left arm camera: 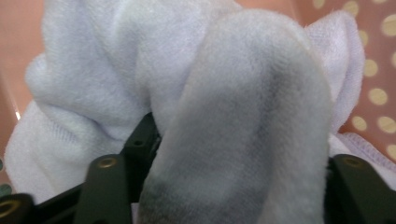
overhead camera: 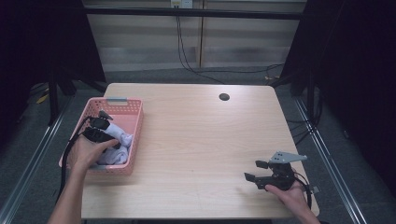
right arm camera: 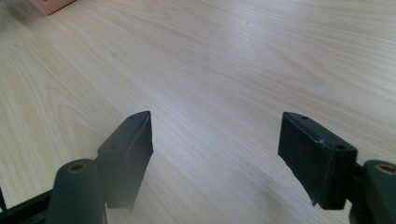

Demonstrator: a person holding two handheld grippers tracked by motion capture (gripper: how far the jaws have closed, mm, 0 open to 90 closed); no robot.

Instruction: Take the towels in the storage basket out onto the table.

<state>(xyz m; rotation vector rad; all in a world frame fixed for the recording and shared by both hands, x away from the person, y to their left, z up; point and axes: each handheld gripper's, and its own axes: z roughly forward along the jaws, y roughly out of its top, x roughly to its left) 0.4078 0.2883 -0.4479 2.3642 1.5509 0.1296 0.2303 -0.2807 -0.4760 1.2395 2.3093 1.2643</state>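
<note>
A pink perforated basket [overhead camera: 138,130] stands at the table's left edge with white cloth [overhead camera: 119,150] bundled inside it. My left gripper [overhead camera: 111,138] reaches down into the basket. In the left gripper view a thick fold of the white cloth [left arm camera: 243,116] fills the gap between the two black jaws and touches both, so my left gripper [left arm camera: 236,156] is shut on it. My right gripper [overhead camera: 256,171] rests low over the bare wood at the table's front right. Its jaws stand wide apart with nothing between them; the right gripper view puts my right gripper [right arm camera: 217,133] over bare wood.
The light wooden table [overhead camera: 201,140] has a small black round hole [overhead camera: 224,97] near its far edge. Dotted pink basket wall [left arm camera: 378,93] is just beyond the cloth. A corner of the basket [right arm camera: 49,4] is far off from the right gripper. Cables run across the floor behind the table.
</note>
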